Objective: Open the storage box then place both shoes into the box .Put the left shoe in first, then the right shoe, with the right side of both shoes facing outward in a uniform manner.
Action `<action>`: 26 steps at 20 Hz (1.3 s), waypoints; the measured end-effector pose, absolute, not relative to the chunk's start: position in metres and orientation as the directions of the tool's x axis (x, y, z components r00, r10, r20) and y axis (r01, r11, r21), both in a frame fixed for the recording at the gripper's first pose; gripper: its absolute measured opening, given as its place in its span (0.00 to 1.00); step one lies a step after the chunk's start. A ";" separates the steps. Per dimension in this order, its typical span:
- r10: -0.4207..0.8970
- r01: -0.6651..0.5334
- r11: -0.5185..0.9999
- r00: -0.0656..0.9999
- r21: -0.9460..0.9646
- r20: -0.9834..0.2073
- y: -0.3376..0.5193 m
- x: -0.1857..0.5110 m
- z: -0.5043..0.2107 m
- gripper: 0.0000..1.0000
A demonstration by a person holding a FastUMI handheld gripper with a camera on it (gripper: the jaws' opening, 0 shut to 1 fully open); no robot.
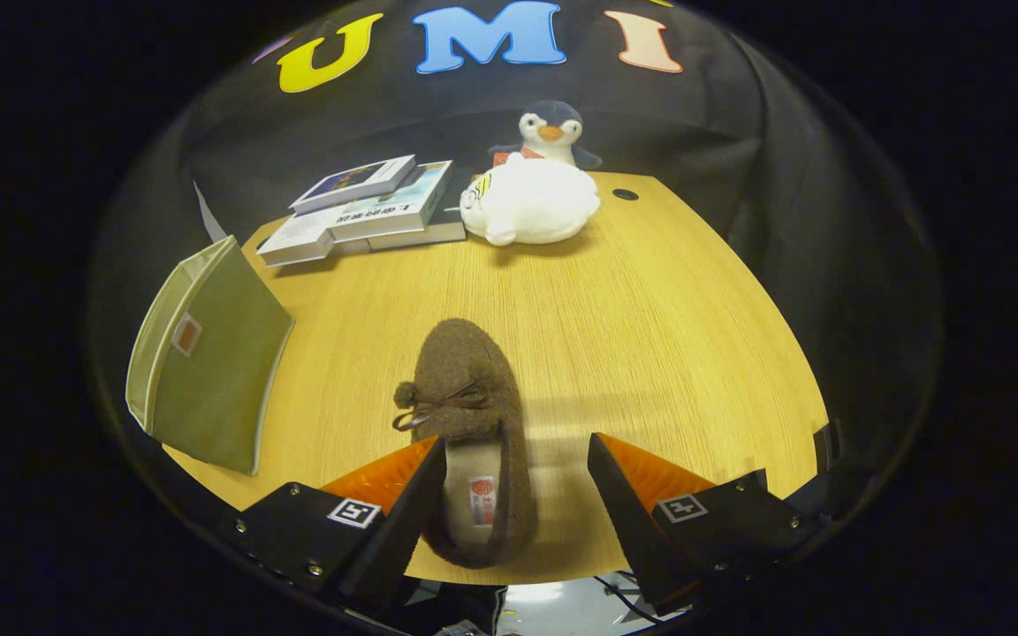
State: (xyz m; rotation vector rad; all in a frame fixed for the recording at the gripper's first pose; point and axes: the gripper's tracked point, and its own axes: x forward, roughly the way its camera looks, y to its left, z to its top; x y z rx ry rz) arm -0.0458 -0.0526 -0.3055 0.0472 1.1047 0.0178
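Note:
A brown fuzzy shoe [474, 415] with a small bow lies on the wooden table [650, 336], toe pointing away from me and its heel near the table's front edge. My gripper [518, 459] is open over the shoe's heel end. The left finger [390, 481] overlaps the shoe's left side; the right finger [641, 481] stands apart from it over bare table. A green fabric storage box [208, 358] sits at the table's left edge, its open side turned away to the left.
A stack of books [368, 212] lies at the back left of the table. A white plush toy [531, 203] rests at the back centre, with a penguin plush [551, 131] behind it. A round cable hole [625, 193] is at the back right.

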 end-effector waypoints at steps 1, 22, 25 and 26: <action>0.033 0.005 0.999 0.436 0.040 -0.899 -0.055 -0.048 -0.313 0.98; 0.103 0.287 0.937 0.311 0.197 -0.945 -0.045 -0.045 -0.349 0.00; 0.128 0.338 0.910 0.321 0.240 -0.938 -0.034 -0.048 -0.338 0.00; 0.131 0.341 0.907 0.328 0.246 -0.936 -0.030 -0.047 -0.334 0.00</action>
